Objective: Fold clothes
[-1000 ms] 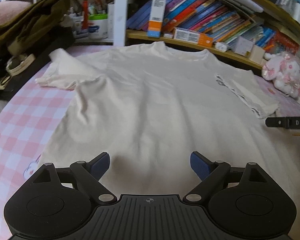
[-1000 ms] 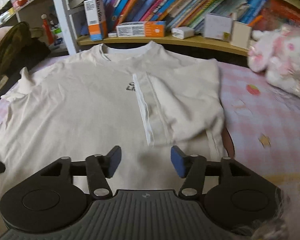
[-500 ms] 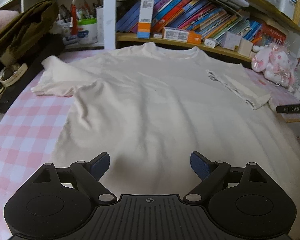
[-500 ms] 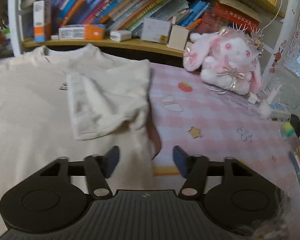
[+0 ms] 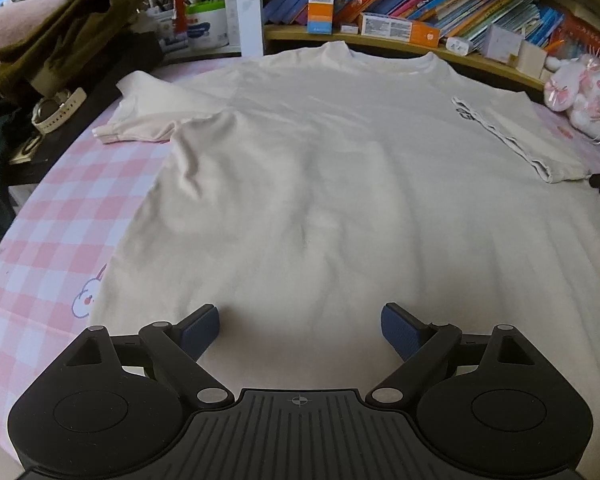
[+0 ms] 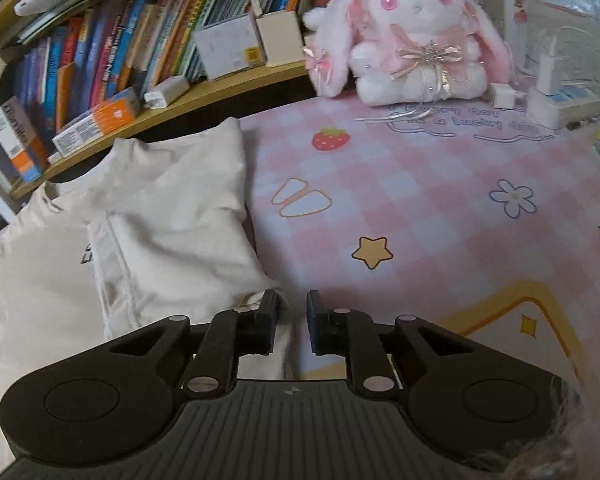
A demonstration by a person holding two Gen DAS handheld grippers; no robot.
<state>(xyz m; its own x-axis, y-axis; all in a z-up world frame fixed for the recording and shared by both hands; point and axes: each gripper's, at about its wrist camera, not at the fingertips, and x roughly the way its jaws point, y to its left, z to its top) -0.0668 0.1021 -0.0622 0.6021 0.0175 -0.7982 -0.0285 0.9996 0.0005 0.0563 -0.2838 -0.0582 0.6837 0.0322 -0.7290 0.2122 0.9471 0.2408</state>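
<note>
A cream T-shirt (image 5: 320,168) lies flat on the pink checked table cover, collar toward the bookshelf. Its right sleeve (image 6: 172,232) is folded inward over the chest; its left sleeve (image 5: 144,116) lies spread out. My left gripper (image 5: 300,326) is open and empty above the shirt's lower hem. My right gripper (image 6: 293,316) is at the shirt's right side edge, just below the folded sleeve. Its jaws stand narrowly apart, with the shirt's edge beside the left finger; a grip on cloth does not show.
A bookshelf (image 5: 420,36) with books and boxes runs along the back. A pink plush rabbit (image 6: 412,40) sits at the back right. Dark clothes and a watch (image 5: 56,112) lie at the left. A charger and small items (image 6: 556,96) lie at the far right.
My right gripper swung right and down to the shirt's right edge and its jaws narrowed from wide open. My left gripper stayed open over the hem, shifting slightly.
</note>
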